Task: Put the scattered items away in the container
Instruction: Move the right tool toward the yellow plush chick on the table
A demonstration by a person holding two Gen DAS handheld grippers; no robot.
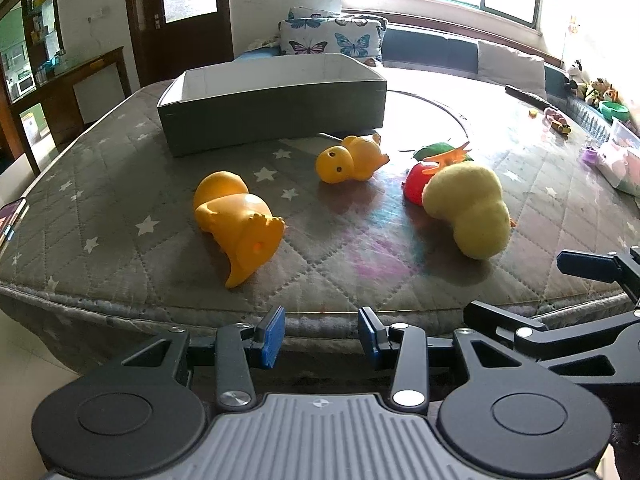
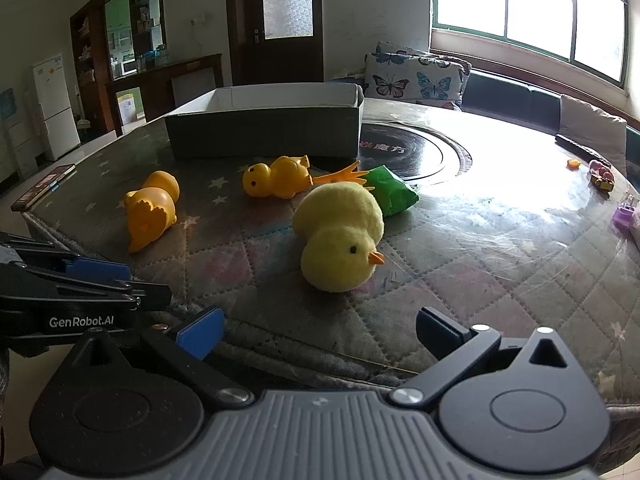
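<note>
A grey open box [image 1: 272,104] [image 2: 264,124] stands at the back of the quilted table. In front of it lie a large orange rubber duck [image 1: 240,224] [image 2: 152,208], a small orange duck [image 1: 348,160] [image 2: 276,178], a plush yellow chick [image 1: 468,208] [image 2: 340,232] and a red and green toy [image 1: 416,180] [image 2: 390,190] behind the chick. My left gripper [image 1: 322,334] is open and empty at the table's near edge. My right gripper [image 2: 320,332] is open and empty, just short of the chick. It also shows at the right of the left wrist view [image 1: 560,288].
A phone [image 2: 44,186] lies at the table's left edge. Small toys [image 2: 600,174] and a purple piece [image 2: 624,216] sit at the far right, with a clear tub [image 1: 620,160]. A dark round turntable [image 2: 408,152] is beside the box. Butterfly cushions [image 1: 332,36] lie behind.
</note>
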